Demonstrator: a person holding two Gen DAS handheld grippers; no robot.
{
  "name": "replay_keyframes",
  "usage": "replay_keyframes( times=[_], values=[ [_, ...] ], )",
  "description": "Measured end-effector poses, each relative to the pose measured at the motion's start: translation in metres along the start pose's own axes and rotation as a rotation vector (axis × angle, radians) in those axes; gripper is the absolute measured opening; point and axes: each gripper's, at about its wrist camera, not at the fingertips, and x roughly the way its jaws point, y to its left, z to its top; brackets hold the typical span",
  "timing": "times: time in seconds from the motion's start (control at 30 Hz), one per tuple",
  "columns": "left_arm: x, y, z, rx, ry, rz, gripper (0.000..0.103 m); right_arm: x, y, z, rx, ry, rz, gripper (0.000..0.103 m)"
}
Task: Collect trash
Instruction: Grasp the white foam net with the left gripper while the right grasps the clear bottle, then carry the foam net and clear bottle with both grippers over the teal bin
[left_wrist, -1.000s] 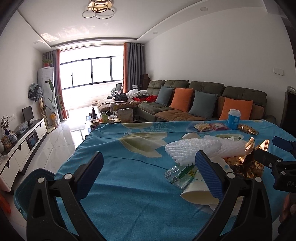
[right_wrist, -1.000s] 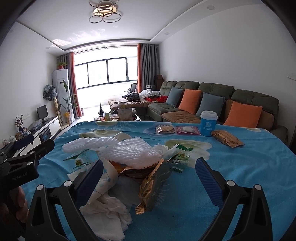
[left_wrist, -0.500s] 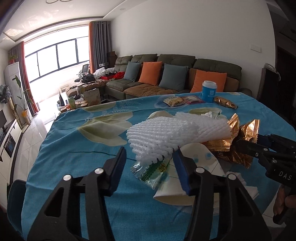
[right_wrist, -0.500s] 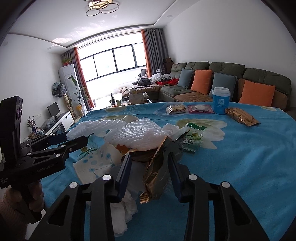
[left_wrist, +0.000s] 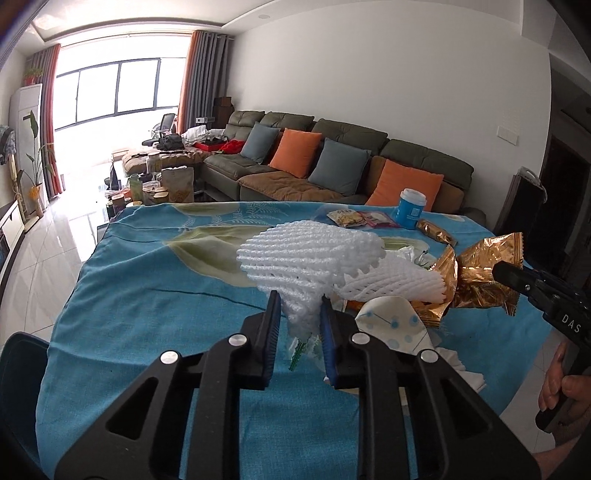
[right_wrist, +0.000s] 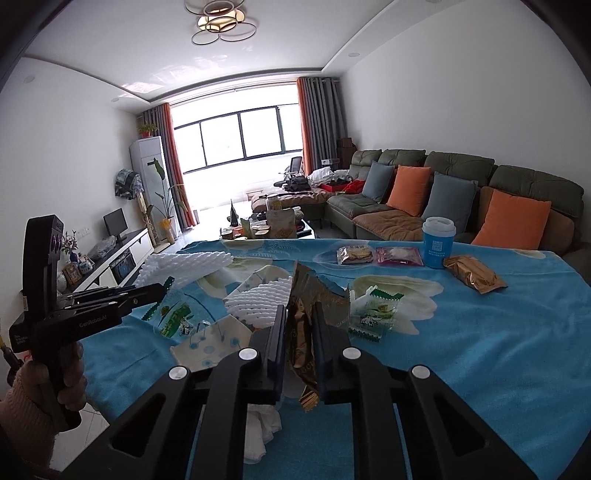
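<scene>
My left gripper (left_wrist: 298, 308) is shut on a white foam fruit net (left_wrist: 306, 254) and holds it above the blue tablecloth (left_wrist: 147, 295). My right gripper (right_wrist: 300, 321) is shut on a gold foil wrapper (right_wrist: 306, 306), lifted off the cloth; the wrapper also shows in the left wrist view (left_wrist: 480, 273). A second foam net (right_wrist: 258, 301), a dotted paper cup (right_wrist: 210, 341), a green-white sachet (right_wrist: 373, 317) and white tissue (right_wrist: 262, 424) lie beneath. The left gripper also shows in the right wrist view (right_wrist: 159, 291).
At the far side of the table stand a blue cup (right_wrist: 437, 242), two snack packets (right_wrist: 354, 254) and another gold packet (right_wrist: 474, 278). A dark bin (left_wrist: 18, 369) sits below the table's left edge. A sofa (left_wrist: 332, 166) lies beyond.
Both grippers have closed from wide open. The left one has taken hold of the foam net and lifted it. The right one has taken hold of the gold wrapper and raised it.
</scene>
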Motion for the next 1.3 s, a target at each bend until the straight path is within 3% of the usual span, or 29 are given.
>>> replay_keyframes(
  times=[0.27, 0.6, 0.93, 1.13, 1.17, 1.2, 1.27, 1.3],
  values=[
    [-0.032, 0.037, -0.006, -0.11, -0.01, -0.005, 0.019, -0.011, 0.026, 0.017, -0.023, -0.066, 0.136, 0.012],
    [-0.062, 0.066, -0.028, -0.136, 0.013, 0.09, 0.019, 0.031, 0.068, 0.021, -0.022, -0.004, 0.349, 0.012],
    [-0.076, 0.076, -0.049, -0.114, 0.044, 0.147, 0.019, 0.086, 0.083, 0.019, 0.009, 0.101, 0.394, 0.013],
    [-0.074, 0.08, -0.057, -0.126, 0.059, 0.175, 0.022, 0.092, 0.095, 0.018, -0.034, 0.119, 0.353, 0.016],
    [-0.075, 0.082, -0.057, -0.13, 0.057, 0.179, 0.023, 0.091, 0.097, 0.019, -0.042, 0.116, 0.341, 0.021],
    [-0.076, 0.083, -0.057, -0.134, 0.055, 0.181, 0.025, 0.088, 0.099, 0.019, -0.048, 0.106, 0.328, 0.033],
    [-0.077, 0.087, -0.058, -0.148, 0.052, 0.177, 0.025, 0.081, 0.099, 0.021, -0.049, 0.073, 0.323, 0.048],
    [-0.077, 0.088, -0.059, -0.157, 0.052, 0.174, 0.026, 0.075, 0.101, 0.023, -0.058, 0.052, 0.32, 0.048]
  ],
)
